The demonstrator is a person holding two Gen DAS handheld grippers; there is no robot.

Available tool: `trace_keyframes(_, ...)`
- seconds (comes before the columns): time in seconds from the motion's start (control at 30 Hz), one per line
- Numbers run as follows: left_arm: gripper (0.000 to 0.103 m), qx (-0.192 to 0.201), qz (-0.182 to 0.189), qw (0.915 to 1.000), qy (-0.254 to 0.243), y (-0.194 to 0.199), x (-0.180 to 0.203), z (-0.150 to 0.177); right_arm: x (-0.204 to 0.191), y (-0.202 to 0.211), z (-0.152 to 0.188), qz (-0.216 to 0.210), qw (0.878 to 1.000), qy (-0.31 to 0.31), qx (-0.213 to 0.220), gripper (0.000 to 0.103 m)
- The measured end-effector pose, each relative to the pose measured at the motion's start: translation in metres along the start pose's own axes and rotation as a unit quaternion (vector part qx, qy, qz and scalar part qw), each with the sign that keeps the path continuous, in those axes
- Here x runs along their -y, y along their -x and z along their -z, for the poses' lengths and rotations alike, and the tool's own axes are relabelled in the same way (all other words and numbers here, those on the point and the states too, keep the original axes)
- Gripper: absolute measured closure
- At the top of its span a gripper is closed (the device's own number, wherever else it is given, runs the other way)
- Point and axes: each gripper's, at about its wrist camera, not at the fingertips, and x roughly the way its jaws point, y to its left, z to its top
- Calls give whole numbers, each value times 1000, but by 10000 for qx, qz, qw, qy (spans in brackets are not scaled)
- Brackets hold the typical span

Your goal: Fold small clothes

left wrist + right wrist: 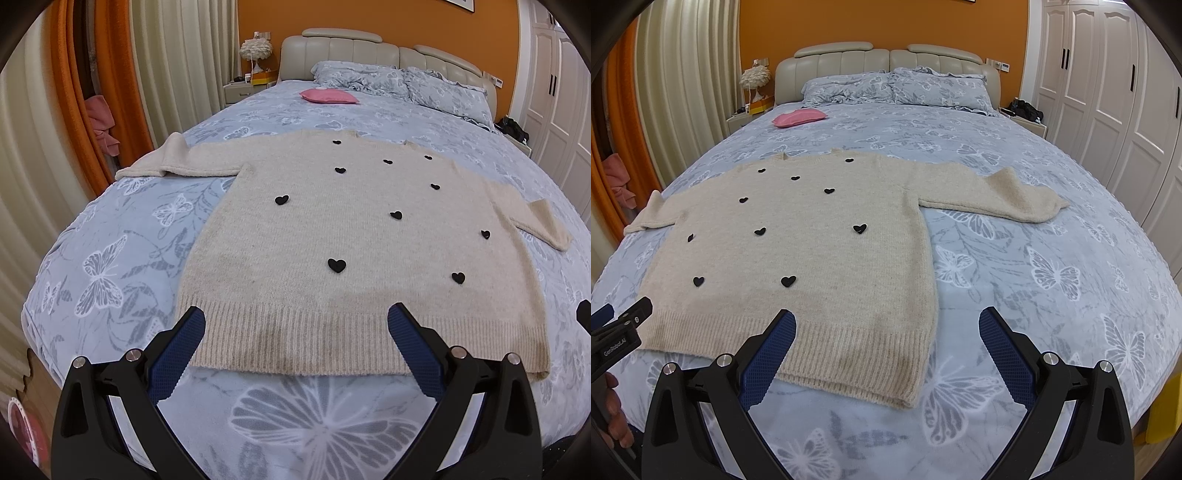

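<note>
Left wrist view: left tool (295, 325) gapes wide, empty, above the hem of the beige sweater (332, 236) spread flat on the bed (110, 258); right tool (886, 326) likewise wide, holding nothing.

Sweater (332, 236): cream knit, scattered black heart appliqués, ribbed hem. Lies flat, front up, unfolded, both sleeves spread sideways, hem nearest the cameras, on the blue butterfly-print bed (110, 229).

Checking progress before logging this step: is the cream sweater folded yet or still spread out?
Spread out. The sweater lies flat on the bed, both sleeves stretched sideways, hem unfolded; both grippers hover open, holding nothing.
</note>
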Motion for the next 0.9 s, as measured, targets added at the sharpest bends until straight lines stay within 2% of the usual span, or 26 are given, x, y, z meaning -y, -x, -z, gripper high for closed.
trace_keyframes(0.5, 6, -4, 6, 10000, 1, 0, 1, 1, -2, 0, -2, -59, 9999, -73, -52, 5)
trace_keyframes(0.6, 6, -10, 284, 9996, 40, 2, 2, 0, 10, -8, -6, -317, 9980, -431, -339, 5)
trace_keyframes(0.7, 5, 236, 576, 9980, -41, 8, 12, -5, 55, -21, -15, -766, 9885, -1232, -427, 5)
trace_keyframes(0.8, 5, 402, 920, 9949, 23, 3, 38, -22, 115, -52, -37, -440, 9846, -1631, -451, 6)
trace_keyframes(0.9, 5, 401, 1293, 9907, 104, -19, 75, -43, 200, -95, -70, -225, 9705, -2370, -377, 16)
